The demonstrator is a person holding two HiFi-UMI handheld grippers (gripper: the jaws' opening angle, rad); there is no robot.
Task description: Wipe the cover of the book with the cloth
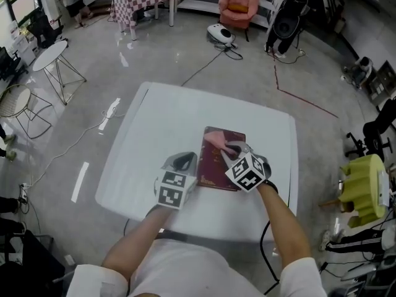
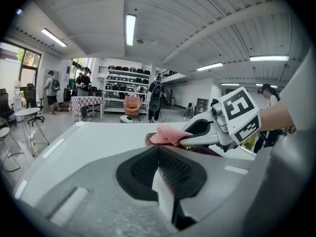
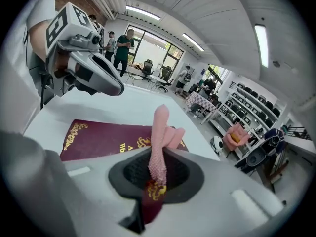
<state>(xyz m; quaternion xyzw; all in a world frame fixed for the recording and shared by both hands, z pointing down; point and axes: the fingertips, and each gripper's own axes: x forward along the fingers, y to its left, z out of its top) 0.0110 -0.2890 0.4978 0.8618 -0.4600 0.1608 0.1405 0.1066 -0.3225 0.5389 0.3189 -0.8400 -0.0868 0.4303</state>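
Floor [image 1: 154, 54] at the far left carries a round white table [image 1: 52, 53] on wire legs, well apart from the white bench [image 1: 167, 122] in the middle.

On the near half of the bench, the left hand-held gripper [image 1: 189, 159] sits just beside the left edge of the book [image 1: 216, 173]. In the left gripper view its black pads are drawn together with the tips meeting and nothing caught between them. A narrow slit behind the tips shows only a strip of white and a sliver of maroon. Whether it bears down on the book's edge cannot be told.

The book lies flat, right of the bench's centre and nearer the person's side. Its maroon cover faces up, with gold ornament and lettering showing in the right gripper view.

A pink cloth [image 1: 216, 141] rests on the far end of the cover, touching it. The right hand-held gripper [image 1: 232, 148] is clamped on this cloth. In its own view a fold of the pink fabric stands upright, pinched between the two pads, and the rest bunches just past the tips onto the cover.

Far right, on the floor, stands a yellow-green object [image 1: 365, 187], well clear of the bench.
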